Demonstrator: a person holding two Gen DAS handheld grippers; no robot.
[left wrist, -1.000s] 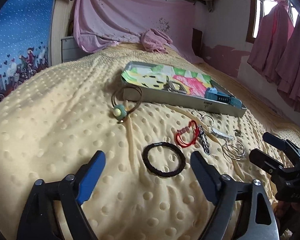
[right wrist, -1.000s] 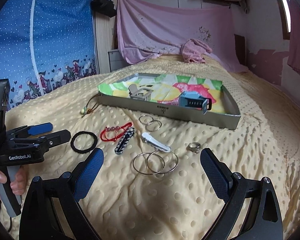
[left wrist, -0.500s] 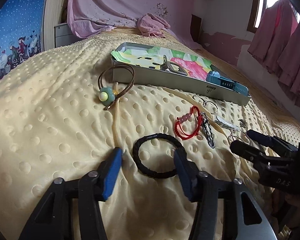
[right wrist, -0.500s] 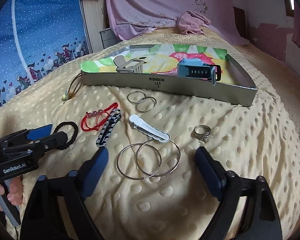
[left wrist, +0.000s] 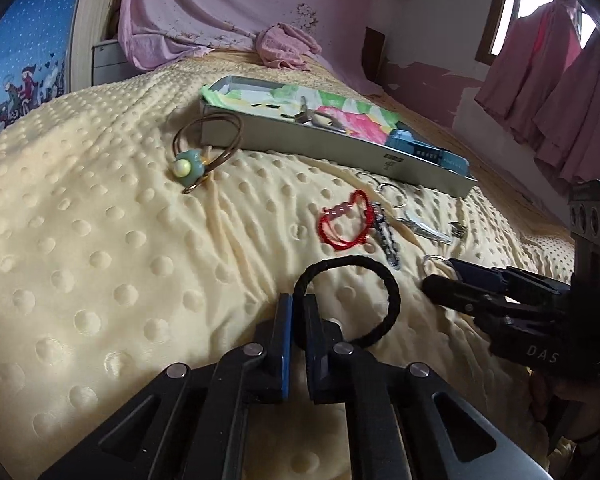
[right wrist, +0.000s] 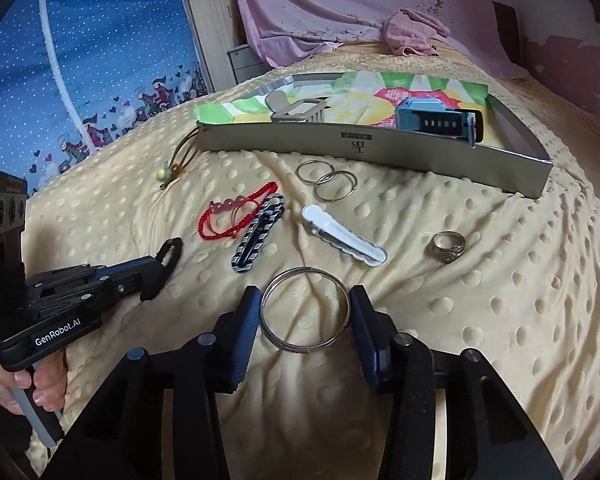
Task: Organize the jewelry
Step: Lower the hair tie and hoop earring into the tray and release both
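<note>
My left gripper [left wrist: 296, 304] is shut on the near edge of a black hair tie [left wrist: 388, 280], which lies on the yellow dotted blanket; the right wrist view shows this gripper [right wrist: 156, 268] at the left with the hair tie [right wrist: 172, 248] in its tips. My right gripper [right wrist: 305, 304] is closing around two large silver hoops [right wrist: 304, 344]. The hoops are stacked together, and both pads rest against their sides. In the left wrist view the right gripper [left wrist: 440, 276] sits low at the right. A steel tray [right wrist: 380, 148] lined with coloured paper stands further back.
Between grippers and tray lie a red bracelet [right wrist: 228, 216], a black-and-white braided band [right wrist: 258, 236], a white hair clip [right wrist: 344, 236], a ring [right wrist: 446, 246], small hoops [right wrist: 328, 178] and a corded green bead [left wrist: 186, 166]. The tray holds a blue watch [right wrist: 436, 120] and a claw clip [right wrist: 300, 110].
The left jaws went from wide open to shut on the hair tie. The right gripper came down and forward, its jaws narrowed, and the two hoops slid from side by side into one stack.
</note>
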